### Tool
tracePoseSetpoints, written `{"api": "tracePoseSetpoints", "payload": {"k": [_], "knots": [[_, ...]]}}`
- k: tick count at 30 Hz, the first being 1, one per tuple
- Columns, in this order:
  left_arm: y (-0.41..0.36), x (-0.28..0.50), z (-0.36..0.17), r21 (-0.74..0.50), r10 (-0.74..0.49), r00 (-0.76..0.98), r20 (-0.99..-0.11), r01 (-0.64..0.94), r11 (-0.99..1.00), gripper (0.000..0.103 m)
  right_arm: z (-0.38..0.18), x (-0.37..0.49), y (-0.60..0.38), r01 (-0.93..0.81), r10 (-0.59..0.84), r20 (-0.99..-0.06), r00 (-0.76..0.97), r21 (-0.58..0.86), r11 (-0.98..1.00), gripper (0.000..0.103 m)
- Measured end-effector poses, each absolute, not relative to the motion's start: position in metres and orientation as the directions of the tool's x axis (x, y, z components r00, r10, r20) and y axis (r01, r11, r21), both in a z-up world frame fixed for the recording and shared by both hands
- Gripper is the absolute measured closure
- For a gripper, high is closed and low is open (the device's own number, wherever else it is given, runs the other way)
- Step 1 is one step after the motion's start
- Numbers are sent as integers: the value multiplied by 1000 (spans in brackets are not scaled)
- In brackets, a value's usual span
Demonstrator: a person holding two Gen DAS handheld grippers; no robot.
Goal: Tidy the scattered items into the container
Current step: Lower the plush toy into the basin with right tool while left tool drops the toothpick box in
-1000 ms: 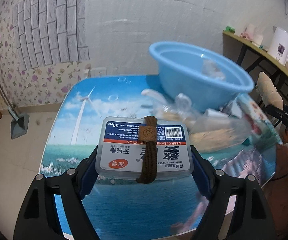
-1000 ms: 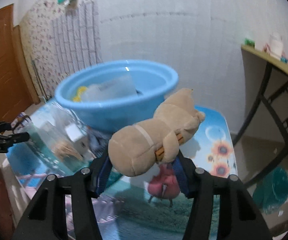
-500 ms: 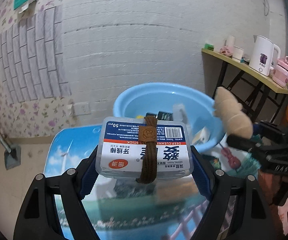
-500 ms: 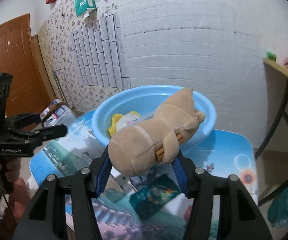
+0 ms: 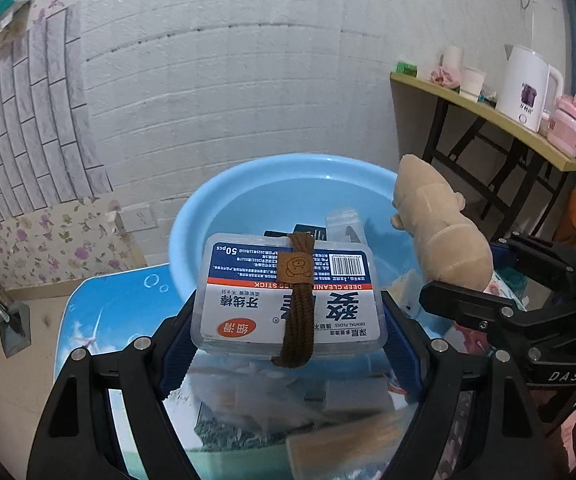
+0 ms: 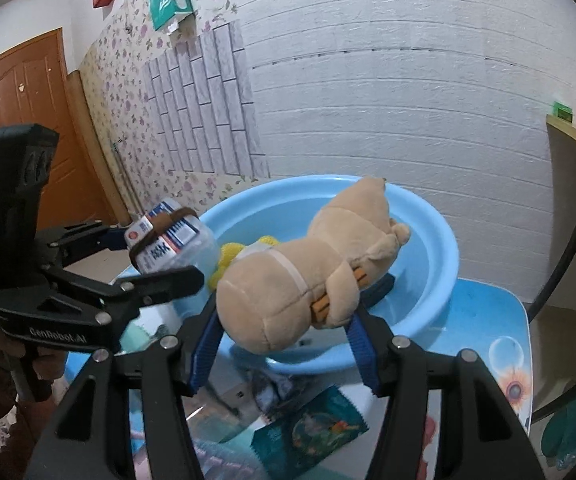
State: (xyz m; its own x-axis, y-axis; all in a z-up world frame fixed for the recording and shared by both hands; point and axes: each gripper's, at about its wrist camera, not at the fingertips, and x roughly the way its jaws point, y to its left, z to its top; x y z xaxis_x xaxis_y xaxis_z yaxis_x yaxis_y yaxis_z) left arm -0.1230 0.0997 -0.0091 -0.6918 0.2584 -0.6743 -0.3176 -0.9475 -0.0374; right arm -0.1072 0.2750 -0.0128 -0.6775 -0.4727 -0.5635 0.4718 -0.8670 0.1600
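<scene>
Left wrist view: the left tongs [image 5: 288, 316] clench a clear plastic dental floss box [image 5: 288, 292], gripped across its 2 short sides, held just in front of the blue basin [image 5: 207, 216]. The box looks rigid, light and smooth, so it could slip; a brown band [image 5: 298, 312] wraps its middle. Bags lie blurred on the counter [image 5: 99, 308] below.

Right wrist view: the right tongs [image 6: 283, 340] grasp a tan plush toy [image 6: 308, 272] at its rounded rear, head above the basin. It is soft, light and compressible, so a mid-body squeeze should hold best.
</scene>
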Motion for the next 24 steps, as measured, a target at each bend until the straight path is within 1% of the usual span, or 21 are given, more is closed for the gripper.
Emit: {"api": "tracePoseSetpoints", "payload": {"k": [4,10,15,24], "knots": [[105,-132,-13,-51,280,-671,-687,-340,-939,21,-17,-120,278,453,-467,-571,-675,179,-873,44],[111,-131,-17,-30,269,-669,-693,-346,-938,21,-22,-128,282,431,-467,-578,-669,211,-877,42],[105,-127,-13,-56,281,-674,-683,-335,-940,18,-21,-124,281,431,-463,-576,-673,203,-879,34],[91,-107,-5,-60,272,-697,-663,-312,-948,17,-17,-110,280,433,-460,-572,-679,194,-880,33]]}}
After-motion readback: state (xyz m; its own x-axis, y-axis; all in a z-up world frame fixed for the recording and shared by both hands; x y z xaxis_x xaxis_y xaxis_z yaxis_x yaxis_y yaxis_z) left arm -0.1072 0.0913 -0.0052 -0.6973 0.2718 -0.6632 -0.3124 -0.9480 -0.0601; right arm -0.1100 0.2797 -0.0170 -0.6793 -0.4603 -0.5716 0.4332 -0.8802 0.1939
